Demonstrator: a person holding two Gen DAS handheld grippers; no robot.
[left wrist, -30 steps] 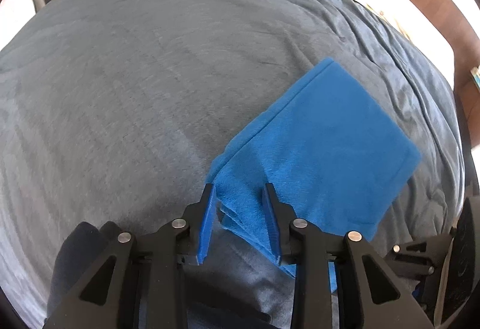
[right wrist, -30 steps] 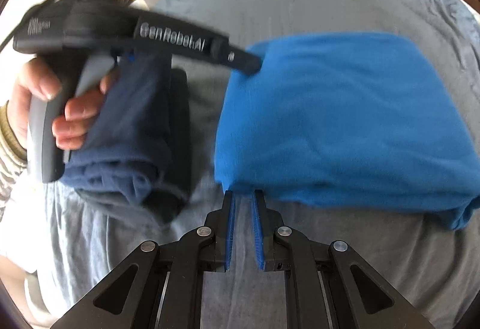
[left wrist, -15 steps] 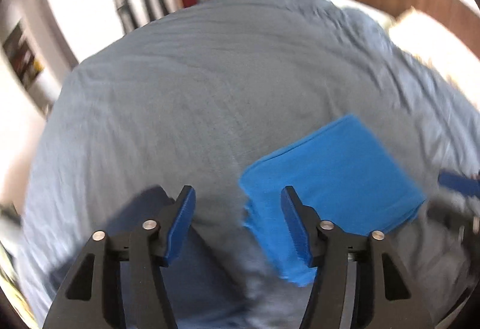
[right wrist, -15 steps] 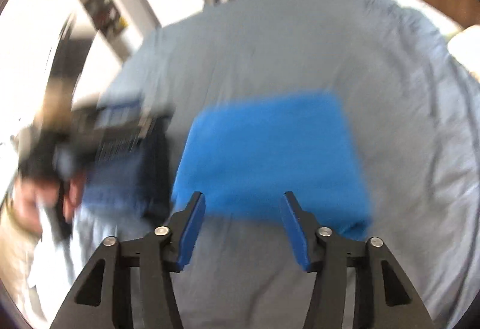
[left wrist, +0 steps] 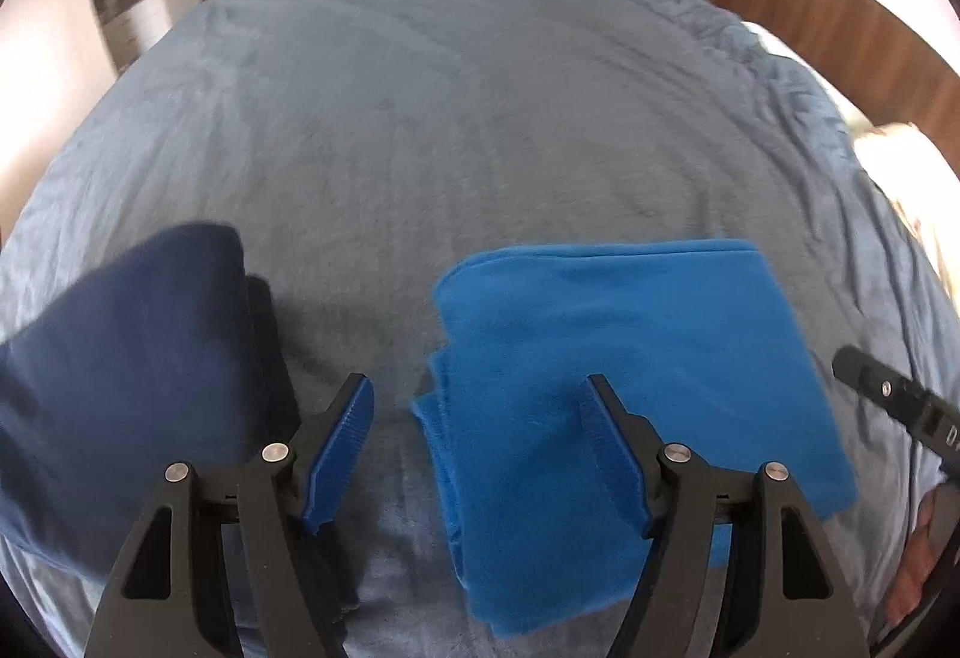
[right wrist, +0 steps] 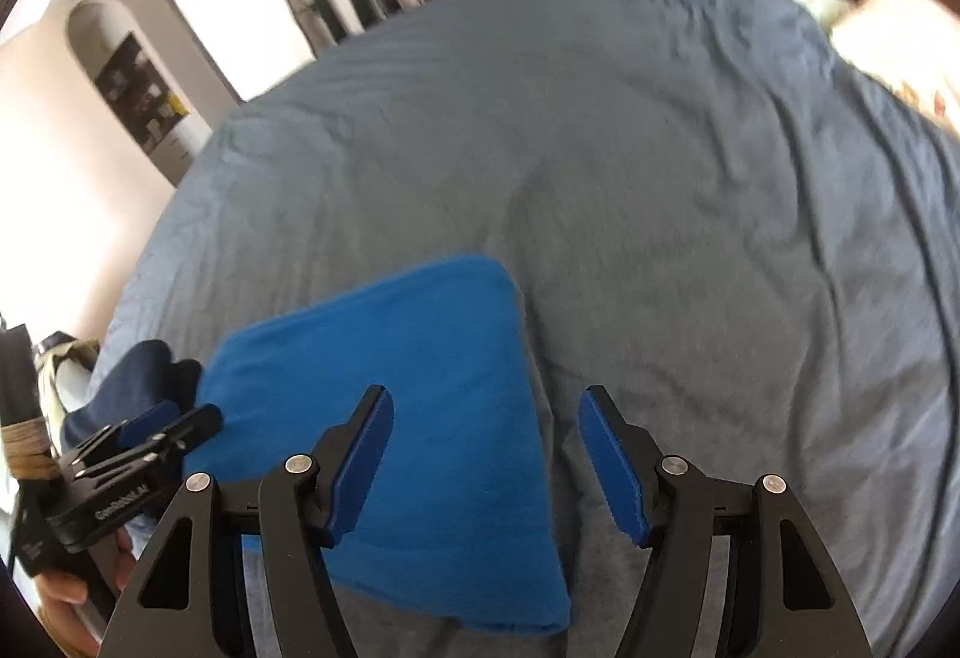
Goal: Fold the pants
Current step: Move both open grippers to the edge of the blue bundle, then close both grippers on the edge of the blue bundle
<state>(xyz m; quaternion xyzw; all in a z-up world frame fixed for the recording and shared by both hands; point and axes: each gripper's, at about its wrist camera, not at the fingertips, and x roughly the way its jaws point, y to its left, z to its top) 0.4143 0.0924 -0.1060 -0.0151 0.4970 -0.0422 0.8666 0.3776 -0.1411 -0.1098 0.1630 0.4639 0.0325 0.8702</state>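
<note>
On the left side of the bed (left wrist: 480, 129), covered with a grey-blue blanket, lies a dark navy folded garment (left wrist: 126, 358), just beside the task's thing but apart from it. I cannot tell what kind of garment it is. Next to it, more to the right, the bright blue pants (left wrist: 630, 358) rest as a flat, thick rectangle with several layers showing at their near left edge. To my judgement the folding is finished, or almost: the bundle looks compact and its edges are mostly even, only the near left corner shows layers a little stepped. Perhaps a small pat is left, nothing more.

The left claw (left wrist: 477, 448) hangs above the near edge of the pants with its fingers wide apart, holding nothing. The right claw (right wrist: 486, 454) is also spread wide and empty, over the right border of the pants (right wrist: 396, 394).

One second ago both claws were low at the near edge of the pants, the right one nearly closed. Now both are raised and pulled back, and much more of the room is visible.
</note>
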